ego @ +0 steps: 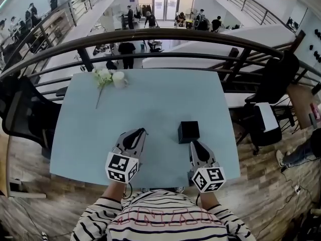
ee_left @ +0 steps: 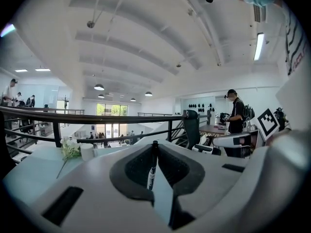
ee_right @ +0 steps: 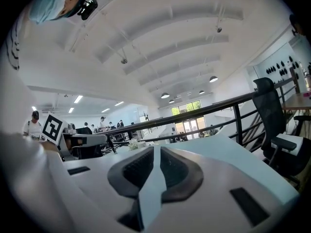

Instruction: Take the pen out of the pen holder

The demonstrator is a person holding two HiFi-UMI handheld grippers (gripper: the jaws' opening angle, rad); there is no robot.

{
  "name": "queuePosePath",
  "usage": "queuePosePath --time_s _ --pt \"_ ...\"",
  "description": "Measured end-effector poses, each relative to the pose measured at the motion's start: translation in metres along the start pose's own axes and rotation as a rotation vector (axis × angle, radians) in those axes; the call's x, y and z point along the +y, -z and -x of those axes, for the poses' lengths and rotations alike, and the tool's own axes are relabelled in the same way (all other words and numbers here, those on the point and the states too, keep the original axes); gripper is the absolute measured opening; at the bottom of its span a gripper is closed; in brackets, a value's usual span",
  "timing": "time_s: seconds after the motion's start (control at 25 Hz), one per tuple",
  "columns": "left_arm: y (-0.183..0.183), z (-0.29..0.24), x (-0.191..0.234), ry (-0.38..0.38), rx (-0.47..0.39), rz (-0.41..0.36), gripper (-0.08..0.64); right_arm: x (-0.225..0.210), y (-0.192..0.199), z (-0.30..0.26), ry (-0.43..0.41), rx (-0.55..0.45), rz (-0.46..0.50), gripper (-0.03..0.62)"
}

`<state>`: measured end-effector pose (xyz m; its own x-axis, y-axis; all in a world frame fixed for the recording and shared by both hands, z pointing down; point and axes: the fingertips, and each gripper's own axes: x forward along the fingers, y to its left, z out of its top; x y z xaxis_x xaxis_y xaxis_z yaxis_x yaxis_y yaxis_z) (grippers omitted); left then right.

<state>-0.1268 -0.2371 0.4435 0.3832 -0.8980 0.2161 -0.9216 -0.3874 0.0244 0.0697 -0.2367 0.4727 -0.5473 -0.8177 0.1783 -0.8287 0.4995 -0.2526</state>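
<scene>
Item, pen (ee_left: 152,168): a slim dark barrel with a white label, pinched between the fingers (ee_left: 131,166) of my left gripper (ego: 141,133), its cap end showing just past the pads. It is out of the pen holder (ego: 188,131) and well apart from it, so I judge the removal done, with the grip kept only to carry it. Item, pen holder: a black cube standing towards the near right of the desk (ego: 150,104), no pen visible in it. Item, right gripper (ego: 193,144): just behind the holder on its near side, fingers (ee_right: 180,171) drawn almost together on nothing, the bare desk showing through the slit. I take it to be finished with bracing the holder. Item, flower (ego: 103,77) and white cup (ego: 119,79): at the far left corner, not involved. Pose: both grippers low over the near edge, pointing away from me and slightly down, marker cubes towards my chest, the left one angled a little rightward.
</scene>
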Motion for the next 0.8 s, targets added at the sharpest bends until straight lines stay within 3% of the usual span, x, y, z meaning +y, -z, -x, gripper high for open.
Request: queuePosePath --time_s 0.8 --pt "0.025 0.042 0.054 -0.069 0.030 0.033 0.052 0.055 0.024 -0.032 -0.060 0.076 0.049 0.028"
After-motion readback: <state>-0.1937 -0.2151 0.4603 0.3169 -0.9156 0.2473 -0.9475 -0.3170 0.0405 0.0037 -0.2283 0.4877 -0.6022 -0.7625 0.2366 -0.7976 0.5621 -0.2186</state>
